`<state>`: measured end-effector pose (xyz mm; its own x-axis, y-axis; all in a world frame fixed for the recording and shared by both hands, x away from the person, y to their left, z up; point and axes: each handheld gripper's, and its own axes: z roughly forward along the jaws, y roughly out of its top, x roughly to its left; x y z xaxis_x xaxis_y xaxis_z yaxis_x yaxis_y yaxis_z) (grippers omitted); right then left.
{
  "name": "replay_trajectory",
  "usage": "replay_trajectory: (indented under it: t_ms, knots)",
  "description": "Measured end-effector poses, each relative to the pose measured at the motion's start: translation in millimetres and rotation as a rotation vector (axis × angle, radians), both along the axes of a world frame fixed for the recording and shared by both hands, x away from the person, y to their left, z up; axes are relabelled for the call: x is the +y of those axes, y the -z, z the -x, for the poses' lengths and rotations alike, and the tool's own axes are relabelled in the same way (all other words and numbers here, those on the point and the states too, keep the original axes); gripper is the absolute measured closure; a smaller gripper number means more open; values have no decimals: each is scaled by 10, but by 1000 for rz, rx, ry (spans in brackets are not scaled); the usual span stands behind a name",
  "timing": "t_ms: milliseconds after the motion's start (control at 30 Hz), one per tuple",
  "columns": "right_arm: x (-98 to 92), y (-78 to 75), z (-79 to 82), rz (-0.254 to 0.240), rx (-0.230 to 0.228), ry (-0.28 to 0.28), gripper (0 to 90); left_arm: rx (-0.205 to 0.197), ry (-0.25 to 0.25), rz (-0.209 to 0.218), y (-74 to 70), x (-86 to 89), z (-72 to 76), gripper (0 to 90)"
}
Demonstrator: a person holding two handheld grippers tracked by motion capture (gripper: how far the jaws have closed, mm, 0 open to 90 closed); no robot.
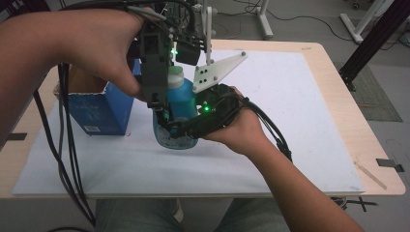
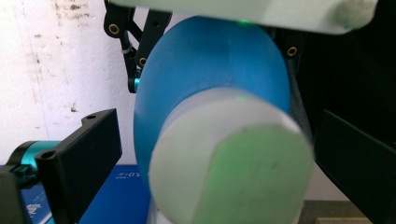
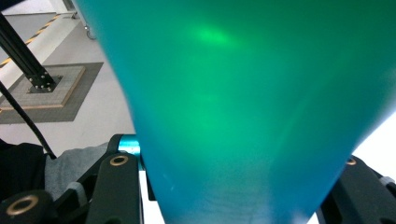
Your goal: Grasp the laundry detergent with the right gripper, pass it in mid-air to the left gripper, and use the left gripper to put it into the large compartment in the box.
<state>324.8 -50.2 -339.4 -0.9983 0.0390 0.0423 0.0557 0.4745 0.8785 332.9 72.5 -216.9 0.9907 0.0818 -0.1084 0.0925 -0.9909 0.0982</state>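
Your right gripper (image 1: 181, 126) has its fingers closed around the lower body of the blue bottle (image 1: 180, 99), which stands on the white tabletop (image 1: 290, 121) just beside the blue box (image 1: 96, 108). Your left gripper (image 1: 162, 99) comes down from above, its fingers (image 2: 86, 154) spread either side of the white cap (image 2: 231, 161), not touching. The bottle looks full of liquid, so expect weight and a smooth, slippery plastic wall that may flex. Keep the body held low and firm, and take the cap squarely by its rim.
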Motion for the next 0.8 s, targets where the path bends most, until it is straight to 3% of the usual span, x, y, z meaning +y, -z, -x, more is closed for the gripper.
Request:
replay_trajectory:
  t_ms: [400, 467, 800]
  knots:
    - [11, 15, -18, 7, 9, 0, 463, -6, -19, -20, 28, -43, -4, 28]
    - [12, 13, -12, 5, 20, -1, 463, -19, -20, -22, 24, -46, -8, 81]
    - [19, 20, -16, 0, 22, -1, 463, -48, -36, -50, 45, -40, -26, 124]
